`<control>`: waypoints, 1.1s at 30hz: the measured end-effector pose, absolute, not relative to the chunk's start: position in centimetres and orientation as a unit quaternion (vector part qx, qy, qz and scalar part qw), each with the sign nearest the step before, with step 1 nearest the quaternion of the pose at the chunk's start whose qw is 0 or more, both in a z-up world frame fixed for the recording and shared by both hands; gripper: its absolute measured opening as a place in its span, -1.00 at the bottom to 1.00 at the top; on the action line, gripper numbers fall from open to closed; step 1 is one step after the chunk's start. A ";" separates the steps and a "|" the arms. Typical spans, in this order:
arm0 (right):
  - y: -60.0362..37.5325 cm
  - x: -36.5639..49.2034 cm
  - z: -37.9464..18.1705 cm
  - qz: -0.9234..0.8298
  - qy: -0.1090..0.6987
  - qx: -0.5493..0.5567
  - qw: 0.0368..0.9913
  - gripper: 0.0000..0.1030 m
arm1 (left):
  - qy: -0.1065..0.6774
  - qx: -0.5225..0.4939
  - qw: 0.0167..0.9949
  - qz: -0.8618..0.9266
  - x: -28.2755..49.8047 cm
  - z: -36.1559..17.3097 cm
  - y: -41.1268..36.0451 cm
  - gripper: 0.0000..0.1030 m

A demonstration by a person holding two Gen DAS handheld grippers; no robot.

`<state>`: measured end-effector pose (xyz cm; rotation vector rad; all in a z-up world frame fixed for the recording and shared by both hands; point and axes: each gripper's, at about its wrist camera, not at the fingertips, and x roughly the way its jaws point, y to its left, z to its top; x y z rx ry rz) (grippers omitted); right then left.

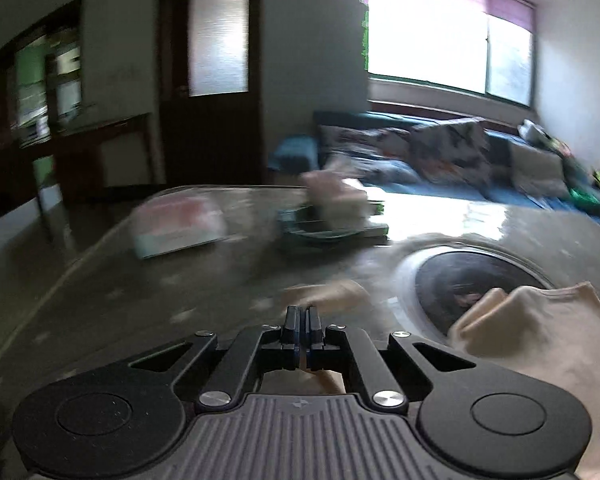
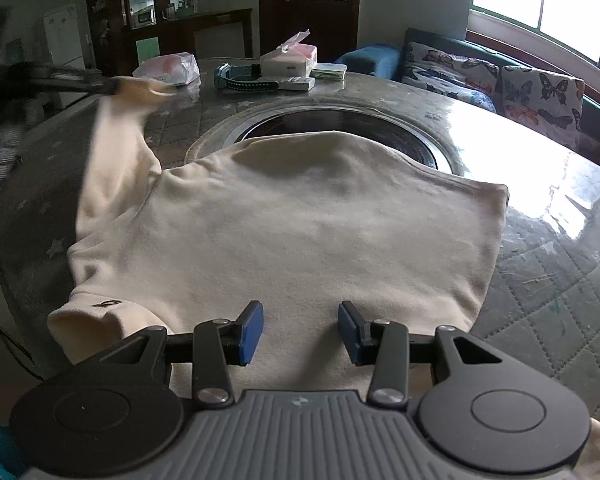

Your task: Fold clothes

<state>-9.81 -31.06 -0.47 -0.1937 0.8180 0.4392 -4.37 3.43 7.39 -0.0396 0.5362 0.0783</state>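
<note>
A: Left-wrist view is smeared by blur. The box and the stack behind it on the table (image 2: pixel 540 216) cannot be read there. The left gripper (image 1: pixel 302 314) has its jaws pressed together; tan cloth shows in front of and under the tips, blurred.

B: The right-wrist view settles it. The left gripper (image 2: pixel 114 87) appears at far left, blurred, jaws closed on the cuff of the sleeve (image 2: pixel 114 148), which rises from the shirt (image 2: pixel 300 232) up to the tips. The hand behind it is not readable.

A: Right gripper (image 2: pixel 300 330)?

B: Jaws partly open, blue pads (image 2: pixel 250 334) apart, nothing clamped. It hovers over the near edge of the shirt; whether the pads touch cloth cannot be told. The gripper body hides the near hem.

A: Shirt position?

B: Spread flat on the table, far edge lapping the round dark inset (image 2: pixel 340 124). Cream, soft-napped, mildly wrinkled; a small dark mark on the near-left cuff (image 2: pixel 106 303). The right side ends at a straight fold.
</note>
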 end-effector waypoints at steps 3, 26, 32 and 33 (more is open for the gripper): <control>-31.1 -9.8 -0.5 0.210 0.394 -0.094 0.890 -0.17 | 0.290 -0.016 0.954 0.069 -5.8 6.0 5.8 -0.93; -37.9 -1.5 2.2 0.104 0.359 -0.022 0.927 -0.18 | 0.323 0.071 0.939 -0.099 5.3 6.2 -7.8 -0.79; -40.3 2.0 1.8 0.068 0.357 0.005 0.932 -0.18 | 0.343 0.091 0.920 -0.168 9.8 4.0 -12.6 -0.78; -40.6 2.4 1.7 0.065 0.358 0.007 0.931 -0.18 | 0.346 0.094 0.916 -0.178 10.2 3.7 -13.2 -0.74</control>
